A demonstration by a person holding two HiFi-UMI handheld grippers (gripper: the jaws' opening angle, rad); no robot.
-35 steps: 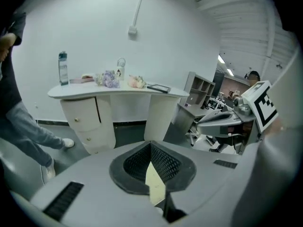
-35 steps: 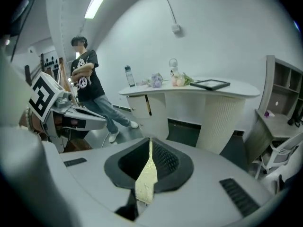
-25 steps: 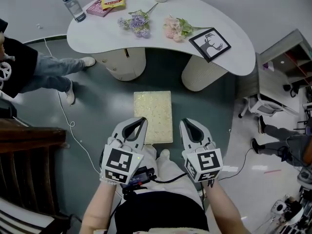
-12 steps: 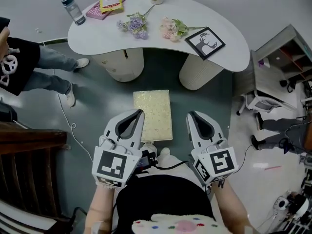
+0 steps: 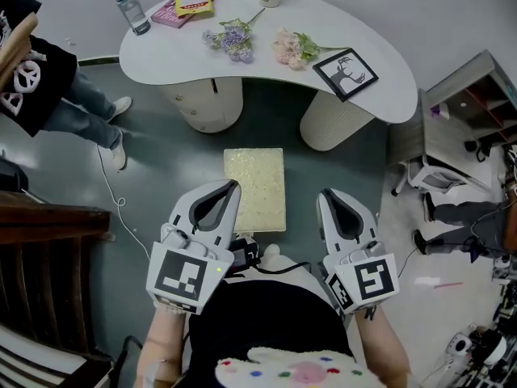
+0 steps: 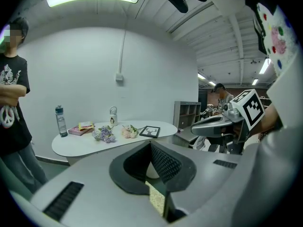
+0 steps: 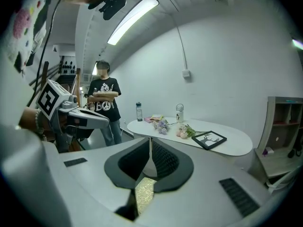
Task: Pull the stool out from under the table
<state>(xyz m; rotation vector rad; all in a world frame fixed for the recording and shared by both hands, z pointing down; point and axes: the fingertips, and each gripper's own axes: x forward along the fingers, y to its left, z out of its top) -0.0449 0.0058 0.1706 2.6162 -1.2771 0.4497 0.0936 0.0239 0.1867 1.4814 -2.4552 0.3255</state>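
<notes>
Stool (image 5: 257, 183) with a pale yellow speckled rectangular top stands on the dark green floor (image 5: 161, 168), on the near side of the white curved surface (image 5: 380, 95). It sits in line with the gap between the two round pedestals (image 5: 208, 103) and is wholly clear of the surface's edge and apart from both pedestals.

Both forearms come in from the near edge of the head view, one on each side of the person's dark-clothed torso, with the marker cubes just ahead of the hands. The left tool (image 5: 232, 186) points away toward the surface and slightly down, and its tip overlaps the stool's near left corner in the head view. Whether it touches the stool I cannot tell from there. The right tool (image 5: 326, 194) lies roughly parallel to it, just to the right of the stool. In the left gripper view the left tool's jaws are pressed together with nothing held, and a sliver of the yellow stool top shows below them. The right gripper view shows the same for the right tool: jaws closed, empty, stool top beneath.

On the surface lie a water bottle (image 5: 129, 6) at the far left, a pink book (image 5: 182, 8), purple flowers (image 5: 230, 39), pink flowers (image 5: 289, 48) and a framed picture (image 5: 347, 73). A person in a black shirt (image 5: 32, 71) stands at the far left.
</notes>
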